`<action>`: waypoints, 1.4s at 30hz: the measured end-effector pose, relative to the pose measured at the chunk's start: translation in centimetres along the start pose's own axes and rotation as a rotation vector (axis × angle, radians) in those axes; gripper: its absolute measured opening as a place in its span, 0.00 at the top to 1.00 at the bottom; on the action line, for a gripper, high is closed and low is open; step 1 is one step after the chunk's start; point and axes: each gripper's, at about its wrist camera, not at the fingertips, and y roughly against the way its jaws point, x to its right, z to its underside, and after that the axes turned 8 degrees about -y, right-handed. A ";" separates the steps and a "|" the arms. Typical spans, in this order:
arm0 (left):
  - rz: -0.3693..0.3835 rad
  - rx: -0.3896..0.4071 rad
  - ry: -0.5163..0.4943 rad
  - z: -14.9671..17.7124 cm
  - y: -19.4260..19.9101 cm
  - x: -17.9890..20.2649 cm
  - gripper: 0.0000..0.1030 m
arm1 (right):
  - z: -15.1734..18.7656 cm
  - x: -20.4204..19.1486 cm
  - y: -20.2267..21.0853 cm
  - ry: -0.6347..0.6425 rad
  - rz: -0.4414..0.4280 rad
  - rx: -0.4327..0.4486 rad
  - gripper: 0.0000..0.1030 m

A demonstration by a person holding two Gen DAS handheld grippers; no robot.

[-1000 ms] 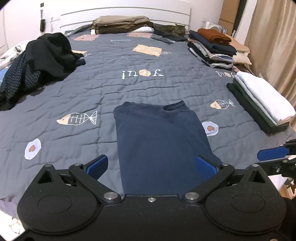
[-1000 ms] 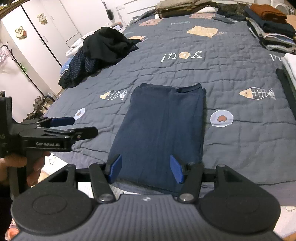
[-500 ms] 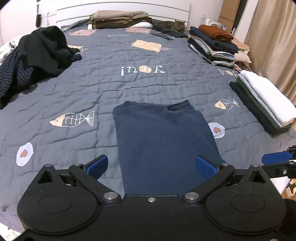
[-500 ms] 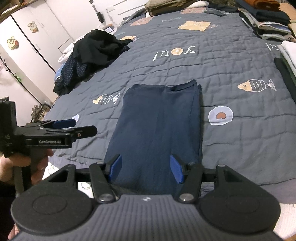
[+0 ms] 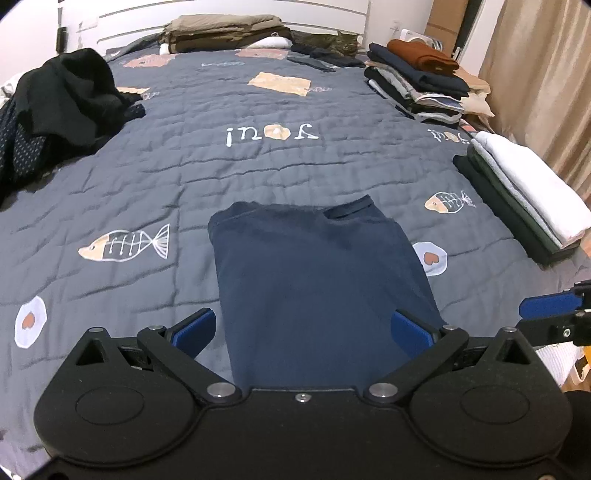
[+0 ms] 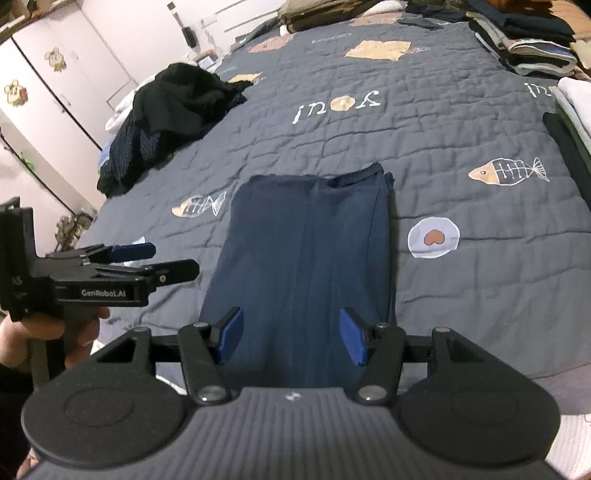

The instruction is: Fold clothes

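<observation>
A navy shirt point(image 5: 317, 288) lay folded lengthwise into a long strip on the grey quilt point(image 5: 221, 173), collar end toward the headboard, hem end at the foot edge of the bed; flat, few creases. Left gripper point(image 5: 301, 332) hovered over the shirt's near end, blue fingers spread wide to either side of the cloth, grasping nothing; whether the pads touched the fabric could not be told. Right gripper point(image 6: 291, 338) likewise hung above the shirt's near end, released, fingers apart over the cloth and holding nothing. A hand point(image 6: 55, 332) gripped the left tool's handle, off the shirt's left side.

Around the shirt: fish print point(image 5: 125, 245) on the quilt to its left; egg print point(image 5: 430, 258) just beside its right edge; "you!" lettering point(image 5: 273, 133) beyond its collar. Heap of dark unfolded clothes point(image 5: 62, 110) well to the shirt's far left; white-topped folded pile point(image 5: 524, 199) to its right at the quilt's edge; taller folded stack point(image 5: 421, 81) beyond that; more folded things point(image 5: 221, 33) at the headboard.
</observation>
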 end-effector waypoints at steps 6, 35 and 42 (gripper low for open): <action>0.004 0.003 -0.022 -0.6 -0.3 -0.2 0.01 | 0.1 0.3 0.1 -0.018 -0.011 0.016 0.45; 0.009 0.029 -0.067 4.2 7.4 -0.5 0.01 | 4.3 -3.2 1.7 -0.053 0.075 0.074 0.45; -0.023 0.036 -0.063 4.3 8.0 -0.2 0.01 | 4.4 -3.6 2.0 -0.029 0.067 0.064 0.45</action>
